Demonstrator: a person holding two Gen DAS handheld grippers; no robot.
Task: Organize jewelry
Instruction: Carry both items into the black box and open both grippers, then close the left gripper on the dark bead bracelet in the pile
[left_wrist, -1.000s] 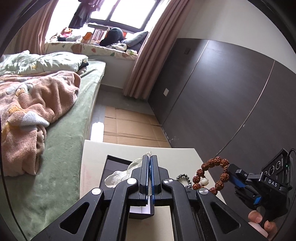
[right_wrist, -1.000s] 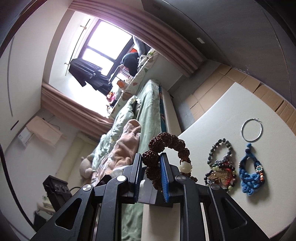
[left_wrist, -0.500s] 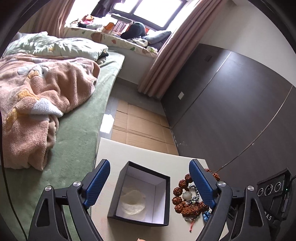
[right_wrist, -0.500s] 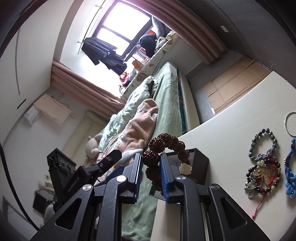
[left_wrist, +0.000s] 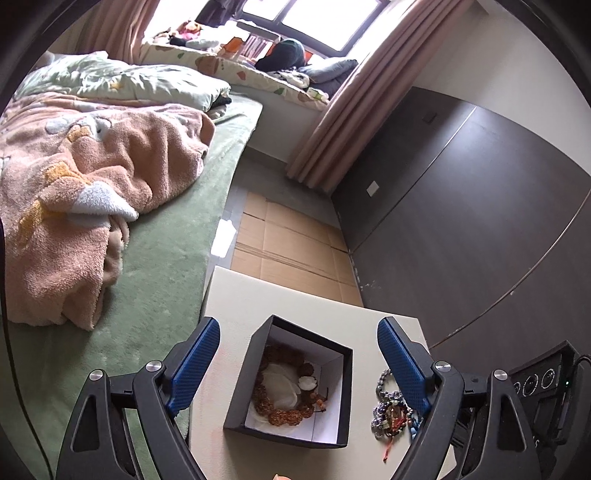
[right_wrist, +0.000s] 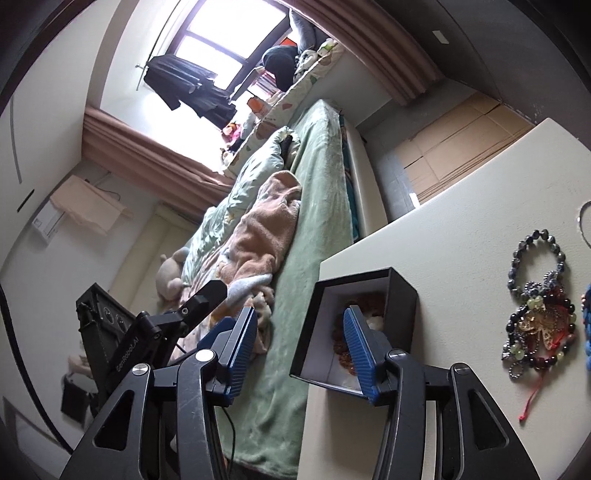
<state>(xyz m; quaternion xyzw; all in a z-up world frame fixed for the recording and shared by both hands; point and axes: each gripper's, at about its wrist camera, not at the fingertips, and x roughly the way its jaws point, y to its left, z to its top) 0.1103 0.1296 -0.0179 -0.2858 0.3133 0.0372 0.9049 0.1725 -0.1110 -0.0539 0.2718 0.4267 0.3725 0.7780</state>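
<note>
A black box (left_wrist: 236, 402) with a white lining stands on the cream table (left_wrist: 295, 302). The brown seed-bead bracelet (left_wrist: 284, 415) lies inside it, around a clear bangle (left_wrist: 279, 384). My left gripper (left_wrist: 297, 363) is open above the box, empty. My right gripper (right_wrist: 299, 347) is open at the box (right_wrist: 402, 291); one finger (right_wrist: 360, 345) covers part of the bracelet (right_wrist: 340, 349). A pile of dark bead bracelets (right_wrist: 537, 326) lies to the right of the box, also seen in the left wrist view (left_wrist: 391, 411).
A blue knotted piece (right_wrist: 587, 332) and a thin silver hoop (right_wrist: 583, 225) lie at the table's right edge. A bed with a green sheet (left_wrist: 155, 266) and a pink blanket (left_wrist: 85, 184) runs along the table's left side. A dark wall panel (left_wrist: 480, 206) stands to the right.
My right gripper opened and let go of the brown bracelet, which now lies in the box. My left gripper opened half a second earlier and has stayed open over the box.
</note>
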